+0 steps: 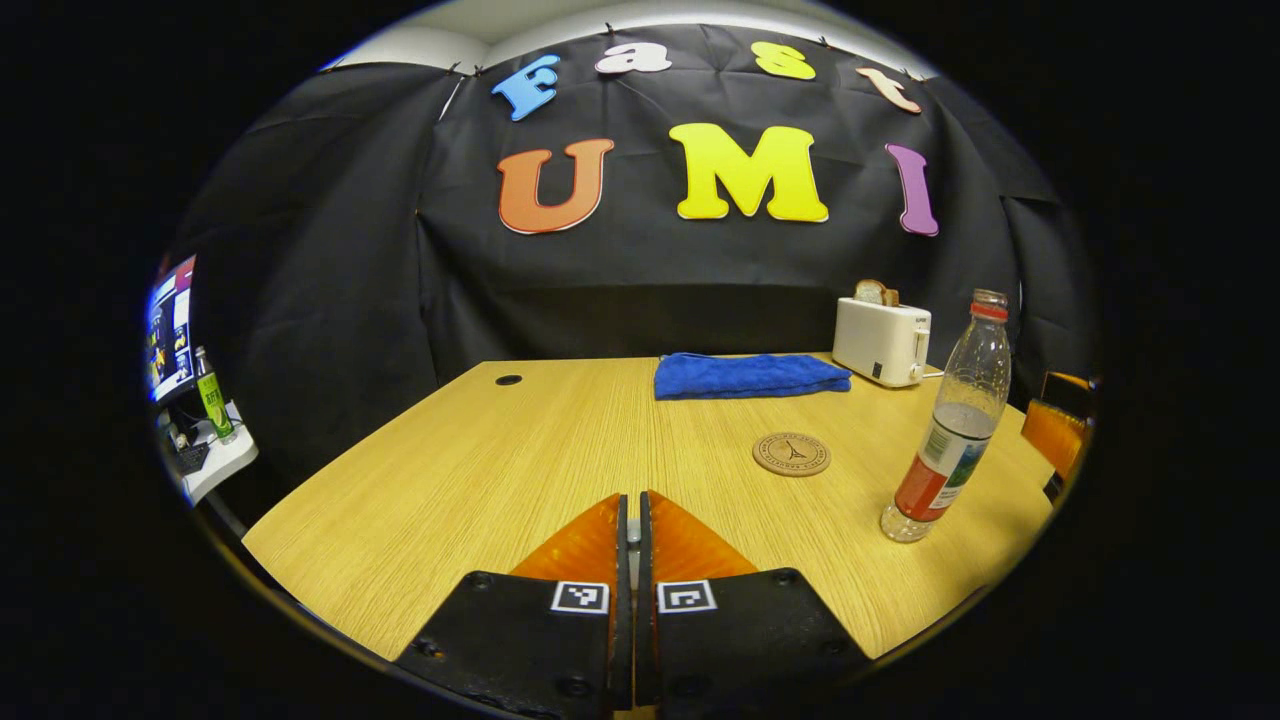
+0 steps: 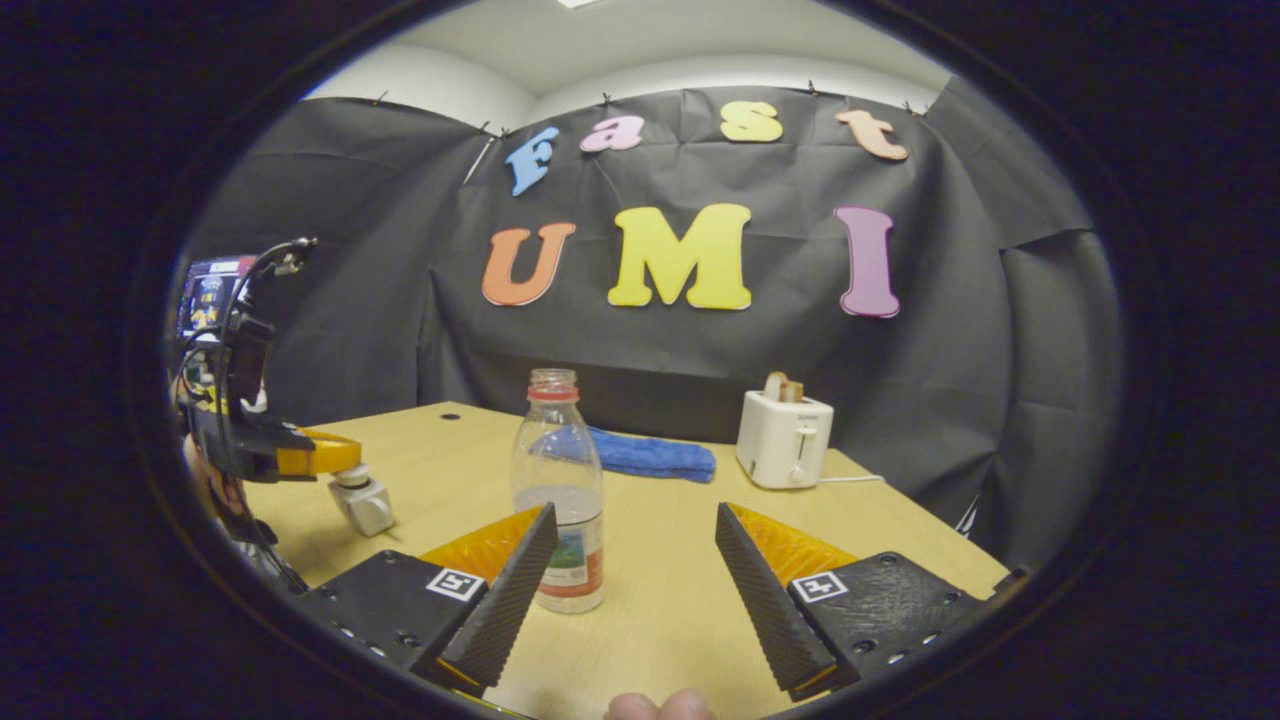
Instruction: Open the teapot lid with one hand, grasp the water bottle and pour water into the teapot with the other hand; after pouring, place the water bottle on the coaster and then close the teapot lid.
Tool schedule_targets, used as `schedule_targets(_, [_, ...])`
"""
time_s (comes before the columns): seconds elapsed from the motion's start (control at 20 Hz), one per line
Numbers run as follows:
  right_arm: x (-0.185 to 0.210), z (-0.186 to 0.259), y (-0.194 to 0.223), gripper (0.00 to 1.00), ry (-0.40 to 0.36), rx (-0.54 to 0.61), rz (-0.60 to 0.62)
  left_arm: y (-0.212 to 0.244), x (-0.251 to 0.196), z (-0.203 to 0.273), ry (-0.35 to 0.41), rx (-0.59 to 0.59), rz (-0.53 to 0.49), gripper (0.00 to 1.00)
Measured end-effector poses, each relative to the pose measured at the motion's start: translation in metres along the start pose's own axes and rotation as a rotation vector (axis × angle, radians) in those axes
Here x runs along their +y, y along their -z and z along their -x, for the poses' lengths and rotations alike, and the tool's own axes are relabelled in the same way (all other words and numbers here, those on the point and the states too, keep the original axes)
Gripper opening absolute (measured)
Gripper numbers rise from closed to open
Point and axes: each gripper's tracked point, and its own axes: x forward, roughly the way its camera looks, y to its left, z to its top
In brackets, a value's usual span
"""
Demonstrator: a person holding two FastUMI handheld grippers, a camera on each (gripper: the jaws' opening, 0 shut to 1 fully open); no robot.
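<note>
Left gripper (image 1: 632, 520): in the left gripper view its 2 fingers are pressed together, with a small pale piece caught in the thin seam between the tips; in the right gripper view this gripper (image 2: 345, 475) shows at the left, held above the table with a small silvery lid-like piece (image 2: 362, 503) hanging beneath its tips, most likely the teapot lid.
Right gripper (image 2: 635, 540): fingers spread wide, gripping nothing, with the bottle just beyond the left finger and partly behind its tip.
Water bottle (image 1: 948, 420): stands upright on the table at the right of the left gripper view, cap off, partly filled, with a red and white label; in the right gripper view the bottle (image 2: 558, 480) stands near the middle.
Coaster (image 1: 791, 453): round, brown, flat on the table, near the bottle and to its left, not touching it.
Teapot: I cannot tell where its body is.
Table (image 1: 480, 470): light wood grain, with a small dark hole near the far left corner.
Blue cloth (image 1: 748, 376): folded, lying at the table's far edge, left of the toaster.
Toaster (image 1: 882, 340): white, at the far right of the table, with a slice of bread standing up from its slot.
Fingertips of a hand (image 2: 660, 705): 2 show at the bottom edge of the right gripper view.
Monitor (image 1: 170, 328): lit, on a side desk far left, with a green bottle (image 1: 213, 395) beside it.
</note>
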Motion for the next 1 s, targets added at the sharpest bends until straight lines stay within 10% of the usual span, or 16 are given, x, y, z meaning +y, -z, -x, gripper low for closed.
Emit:
schedule_targets(0.85, [0.048, -0.063, 0.027, 0.95, -0.09, 0.118, -0.081, -0.058, -0.002, 0.041, 0.029, -0.162, 0.066, 0.04])
schedule_targets(1.0, [0.048, -0.063, 0.027, 0.77, -0.086, 0.126, -0.066, -0.057, 0.0, 0.042, 0.026, -0.173, 0.058, 0.04])
